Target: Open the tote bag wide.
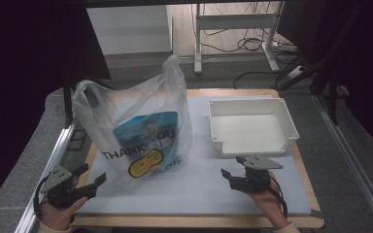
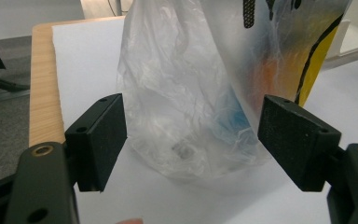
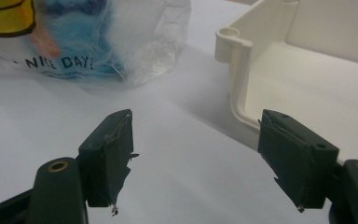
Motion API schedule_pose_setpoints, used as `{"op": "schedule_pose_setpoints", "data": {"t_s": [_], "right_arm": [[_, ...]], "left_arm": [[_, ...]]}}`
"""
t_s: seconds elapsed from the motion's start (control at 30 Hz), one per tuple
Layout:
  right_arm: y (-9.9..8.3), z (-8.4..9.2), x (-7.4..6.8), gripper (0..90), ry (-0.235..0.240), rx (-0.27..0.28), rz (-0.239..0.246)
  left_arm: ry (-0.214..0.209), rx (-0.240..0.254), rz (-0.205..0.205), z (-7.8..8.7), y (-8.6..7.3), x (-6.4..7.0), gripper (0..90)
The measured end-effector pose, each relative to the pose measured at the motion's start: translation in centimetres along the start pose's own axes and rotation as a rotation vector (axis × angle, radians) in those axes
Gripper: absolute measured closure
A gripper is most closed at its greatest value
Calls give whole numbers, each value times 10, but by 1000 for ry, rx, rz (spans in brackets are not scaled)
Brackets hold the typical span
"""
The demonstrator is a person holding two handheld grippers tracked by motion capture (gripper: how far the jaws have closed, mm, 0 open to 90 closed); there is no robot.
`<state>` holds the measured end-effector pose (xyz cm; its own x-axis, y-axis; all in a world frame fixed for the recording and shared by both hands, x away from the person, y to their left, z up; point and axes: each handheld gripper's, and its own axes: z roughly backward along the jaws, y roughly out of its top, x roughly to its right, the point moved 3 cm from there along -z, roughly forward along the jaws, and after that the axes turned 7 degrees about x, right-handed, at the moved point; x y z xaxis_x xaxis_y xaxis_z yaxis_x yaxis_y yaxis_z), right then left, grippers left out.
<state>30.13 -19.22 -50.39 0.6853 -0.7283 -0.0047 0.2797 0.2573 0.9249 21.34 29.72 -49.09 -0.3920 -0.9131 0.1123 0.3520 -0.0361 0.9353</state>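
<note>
A translucent plastic bag (image 1: 141,131) printed "THANK YOU" with a yellow smiley stands upright on the white mat, with blue and orange items dimly visible inside. My left gripper (image 1: 93,174) sits at the front left, pointed at the bag's lower left corner. In the left gripper view the bag (image 2: 186,84) stands just ahead of the left gripper (image 2: 193,140), whose jaws are open and whose pads do not touch it. My right gripper (image 1: 233,167) rests at the front right, open and holding nothing. In the right gripper view the right gripper (image 3: 196,154) hangs over bare mat, between the bag (image 3: 98,37) and the tray's corner (image 3: 242,60).
An empty white tray (image 1: 291,126) sits at the back right of the mat (image 1: 194,194). The mat lies on a wooden table (image 1: 199,222), whose left edge (image 2: 44,84) lies close beside the left gripper. Beyond the table stand desk legs and floor cables.
</note>
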Motion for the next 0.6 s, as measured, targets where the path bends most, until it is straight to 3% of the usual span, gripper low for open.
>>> {"op": "schedule_pose_setpoints", "data": {"t_s": [0.43, 0.6], "right_arm": [[0, -4, 0, 275, 18, -4, -16], [-2, -5, 0, 275, 26, -11, -16]], "left_arm": [[9, 0, 23, 5, 15, -1, 226], [13, 20, 16, 11, 33, -1, 223]]}}
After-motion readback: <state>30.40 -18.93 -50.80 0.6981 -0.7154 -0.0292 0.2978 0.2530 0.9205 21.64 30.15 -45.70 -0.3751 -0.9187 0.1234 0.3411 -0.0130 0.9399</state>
